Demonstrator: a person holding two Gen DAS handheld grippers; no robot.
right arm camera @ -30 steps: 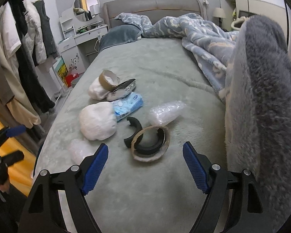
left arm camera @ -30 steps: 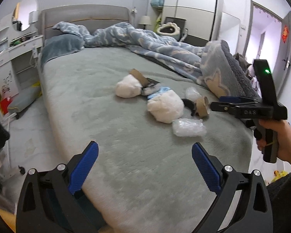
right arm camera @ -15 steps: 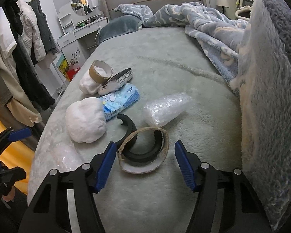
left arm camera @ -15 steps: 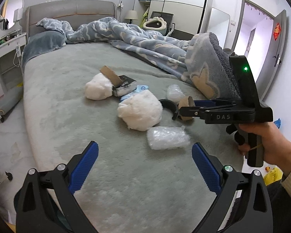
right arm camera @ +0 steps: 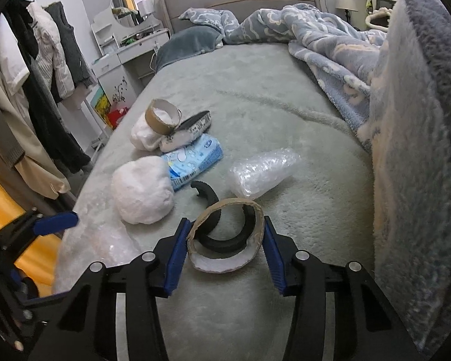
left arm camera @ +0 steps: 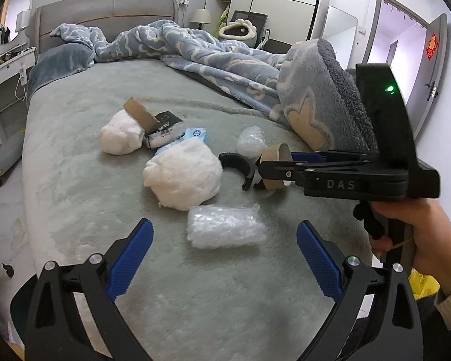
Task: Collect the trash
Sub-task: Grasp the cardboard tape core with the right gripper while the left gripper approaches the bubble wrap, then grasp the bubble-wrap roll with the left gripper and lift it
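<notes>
Right gripper brackets the cardboard ring on the bed; blue pads sit against both outer walls, pinching it or about to. Whether there is real squeeze yet I cannot tell; ring wall looks slightly out of round. Black C-shaped piece lies partly inside the ring, its tail running out toward the cotton wad.

Left gripper spread wide, hovering low over the near bubble-wrap packet, not touching.

Rest of the trash lies just beyond: second bubble wrap, blue tissue pack, second wad with another ring and a dark wrapper leaning on it.

Judgement on the step:
- Close only until the ring stops deforming; thin cardboard is likely to fold flat and slip if crushed.
- Lift straight up. The black piece inside is not gripped and will probably stay behind or snag the rim; a slight tilt away from it should free the ring.
- Plush cover is soft, so pads pressed too deep may catch pile.
- Keep the left gripper clear until the right one is away.
</notes>
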